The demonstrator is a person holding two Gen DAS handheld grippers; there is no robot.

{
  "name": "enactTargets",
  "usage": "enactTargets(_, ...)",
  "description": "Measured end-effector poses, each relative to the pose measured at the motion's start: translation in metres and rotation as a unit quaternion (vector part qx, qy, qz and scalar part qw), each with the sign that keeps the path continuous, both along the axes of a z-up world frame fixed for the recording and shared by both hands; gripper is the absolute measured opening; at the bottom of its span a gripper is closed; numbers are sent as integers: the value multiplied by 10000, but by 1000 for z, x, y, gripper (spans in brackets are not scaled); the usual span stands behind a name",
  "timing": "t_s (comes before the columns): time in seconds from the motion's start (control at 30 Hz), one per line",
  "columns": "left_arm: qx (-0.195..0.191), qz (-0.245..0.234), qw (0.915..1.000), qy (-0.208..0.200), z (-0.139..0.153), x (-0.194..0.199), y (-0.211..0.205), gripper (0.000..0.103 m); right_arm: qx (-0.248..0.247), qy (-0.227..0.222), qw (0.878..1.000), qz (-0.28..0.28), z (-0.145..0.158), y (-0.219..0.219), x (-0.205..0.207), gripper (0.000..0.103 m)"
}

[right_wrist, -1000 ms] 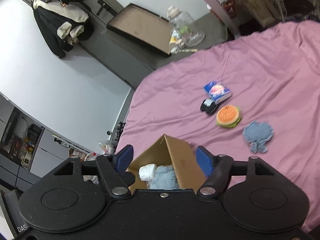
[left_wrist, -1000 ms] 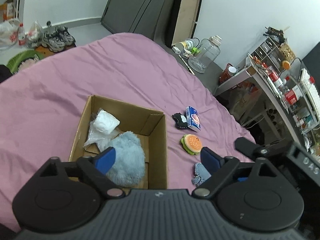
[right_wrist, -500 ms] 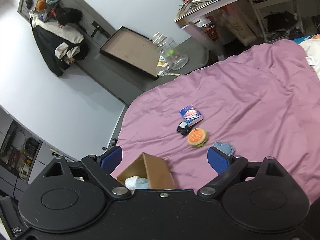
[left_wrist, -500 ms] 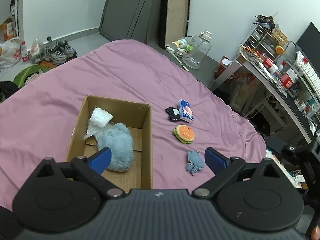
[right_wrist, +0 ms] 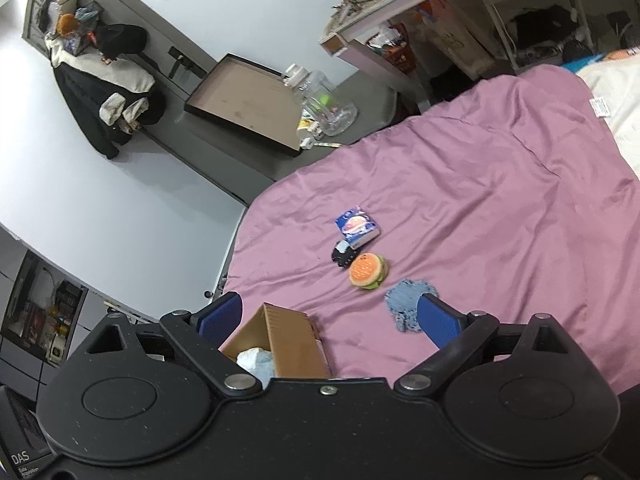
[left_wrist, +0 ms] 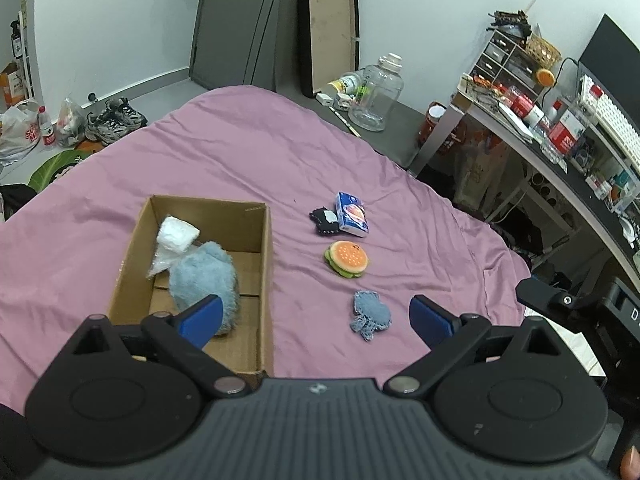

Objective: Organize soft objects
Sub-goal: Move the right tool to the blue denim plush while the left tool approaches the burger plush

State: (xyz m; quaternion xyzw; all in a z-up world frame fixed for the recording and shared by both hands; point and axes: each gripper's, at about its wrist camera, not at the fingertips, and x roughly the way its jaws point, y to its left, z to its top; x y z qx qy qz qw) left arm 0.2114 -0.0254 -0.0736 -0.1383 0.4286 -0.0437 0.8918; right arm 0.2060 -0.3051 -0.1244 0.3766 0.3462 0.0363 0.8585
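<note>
A cardboard box (left_wrist: 264,248) sits on the purple bed and holds a fluffy blue plush (left_wrist: 204,272) and a white wrapped bundle (left_wrist: 176,236). To its right lie a blue tissue pack (left_wrist: 352,220), a black-and-white soft toy (left_wrist: 324,221), a burger plush (left_wrist: 346,259) and a blue knitted piece (left_wrist: 370,315). My left gripper (left_wrist: 316,316) is open and empty, high above the bed's near side. My right gripper (right_wrist: 328,320) is open and empty, high above the box (right_wrist: 288,344). The right wrist view also shows the burger plush (right_wrist: 367,271) and the knitted piece (right_wrist: 404,304).
The purple bedspread (left_wrist: 240,152) covers the bed. A big clear jar (left_wrist: 376,96) and a leaning tray stand on the floor beyond. A cluttered desk (left_wrist: 560,128) runs along the right. Shoes and bags (left_wrist: 112,120) lie at the far left.
Both grippers have risen and drawn back from the bed, so the box and toys look smaller. Both sets of jaws have opened wider. The fluffy blue plush stays in the box.
</note>
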Motion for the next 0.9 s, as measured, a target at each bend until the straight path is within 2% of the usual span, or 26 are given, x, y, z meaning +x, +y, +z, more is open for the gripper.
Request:
enactTargets(0.3, 315, 162, 9994, 60, -10, 14, -19, 99, -51, 343, 9994, -58, -25, -11, 11, 97)
enactTargets(0.63, 522, 190, 9983, 157, -32, 40, -41, 99, 36, 481, 9988, 73, -58, -16, 30, 96)
enactTargets(0.9, 611, 216, 9975, 293, -50, 71, -53, 99, -24, 633, 9979, 122, -82, -15, 52, 91)
